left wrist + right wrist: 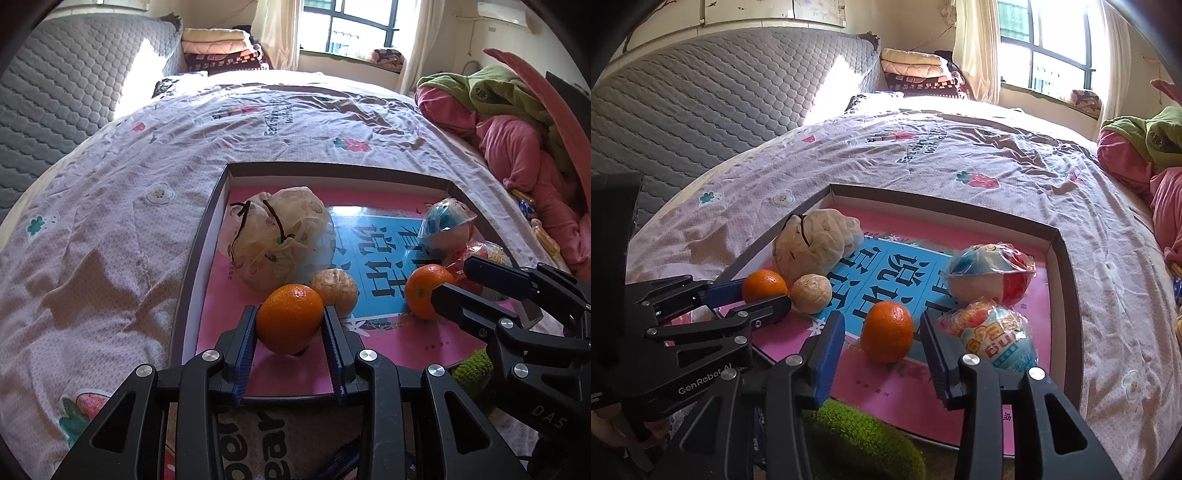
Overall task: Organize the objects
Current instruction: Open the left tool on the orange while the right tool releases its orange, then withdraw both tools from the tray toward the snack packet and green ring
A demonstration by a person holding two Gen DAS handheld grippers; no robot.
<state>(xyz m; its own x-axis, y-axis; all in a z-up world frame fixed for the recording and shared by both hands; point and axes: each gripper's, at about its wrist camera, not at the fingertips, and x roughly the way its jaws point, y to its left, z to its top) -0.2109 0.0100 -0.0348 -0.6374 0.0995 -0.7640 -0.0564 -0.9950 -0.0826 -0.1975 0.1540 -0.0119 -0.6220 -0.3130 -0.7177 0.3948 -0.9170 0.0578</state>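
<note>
Between the left hand-held gripper (pixel 289 325) fingers: one orange (pixel 290 318), clamped on both sides, low over the near end of the shallow tray (pixel 201 236) on the bed (pixel 110 206). Right hand-held gripper (pixel 882 341) spread wide, second orange (pixel 886 331) sitting between its fingers, gaps on both sides, resting on the tray's pink-and-blue book (pixel 886 266). Count: two oranges, one peeled orange (pixel 334 292) just beyond the left gripper, one mesh drawstring pouch (pixel 279 236) farther out, two wrapped snack packs (pixel 991 280) and (pixel 995 338) beside and beyond the right gripper's right finger. One green fuzzy thing (pixel 864 439) under the right gripper.
</note>
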